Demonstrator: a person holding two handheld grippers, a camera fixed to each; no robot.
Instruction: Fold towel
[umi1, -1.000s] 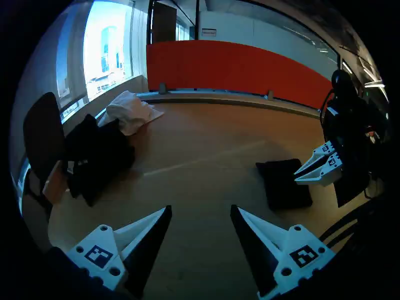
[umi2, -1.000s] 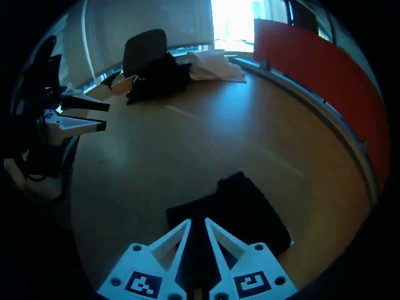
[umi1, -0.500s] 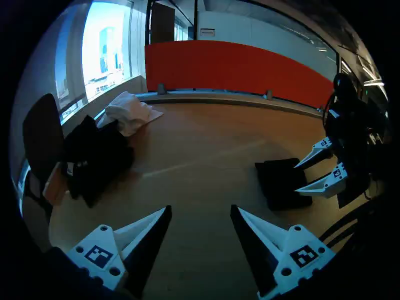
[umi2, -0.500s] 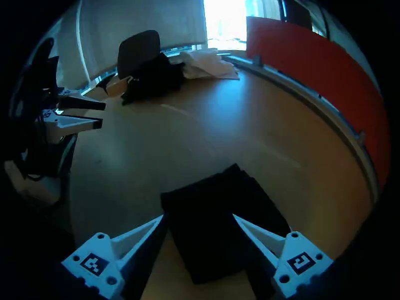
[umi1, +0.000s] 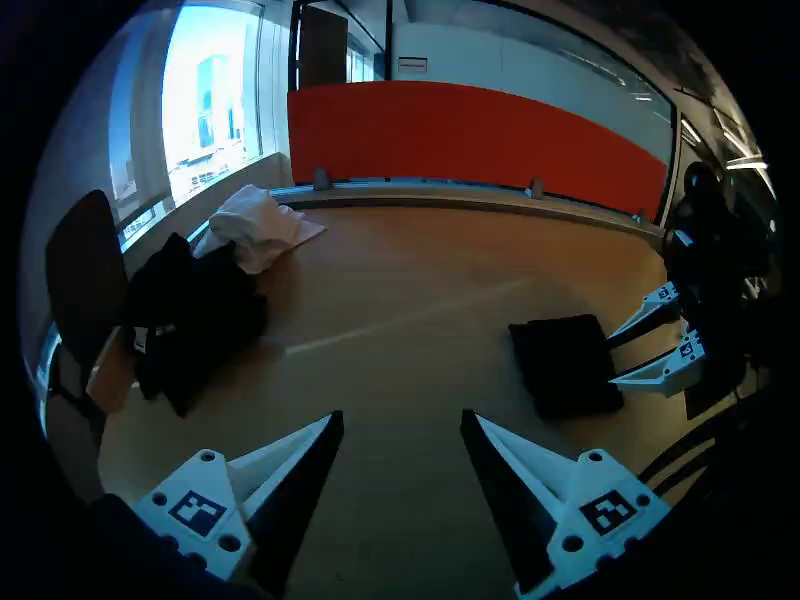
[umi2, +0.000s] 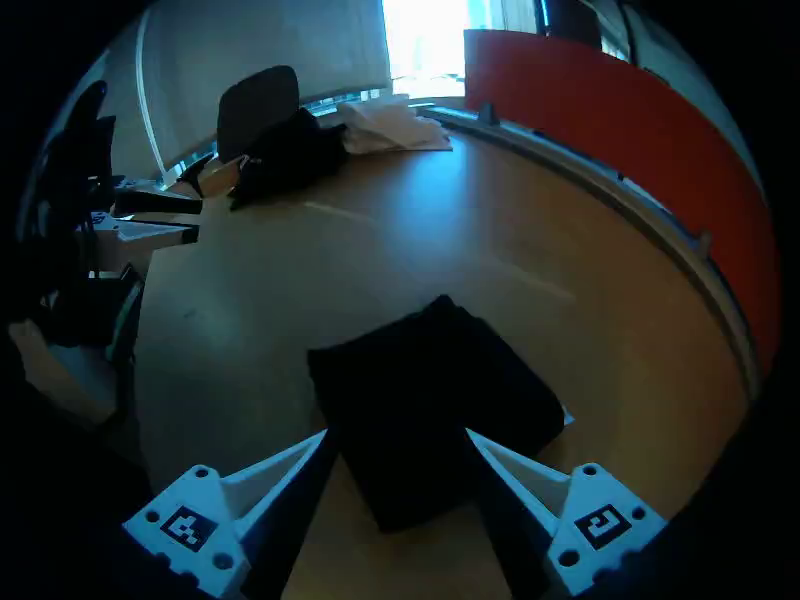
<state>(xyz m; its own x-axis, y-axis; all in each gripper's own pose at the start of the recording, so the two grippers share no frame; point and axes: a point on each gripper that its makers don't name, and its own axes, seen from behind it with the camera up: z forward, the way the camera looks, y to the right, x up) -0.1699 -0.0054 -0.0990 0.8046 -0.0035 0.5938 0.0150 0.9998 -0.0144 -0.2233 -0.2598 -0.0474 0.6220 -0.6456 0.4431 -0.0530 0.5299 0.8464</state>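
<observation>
The right gripper (umi2: 397, 440) is being held wide open over the near corner of the folded dark towel (umi2: 430, 400), and nothing is being clamped. The towel is lying flat on the desk (umi2: 300, 270). One corner is pointing away from this gripper, and the long axis appears to be running diagonally, far-left to near-right. The towel's near edges are being partly hidden by the fingers, and its fold layers are being lost in shadow. The left gripper (umi1: 400, 420) is likewise being held wide open over bare desk, well apart from the towel. A sign (umi1: 411, 66) above the red partition (umi1: 470, 135) is too small to be read.
</observation>
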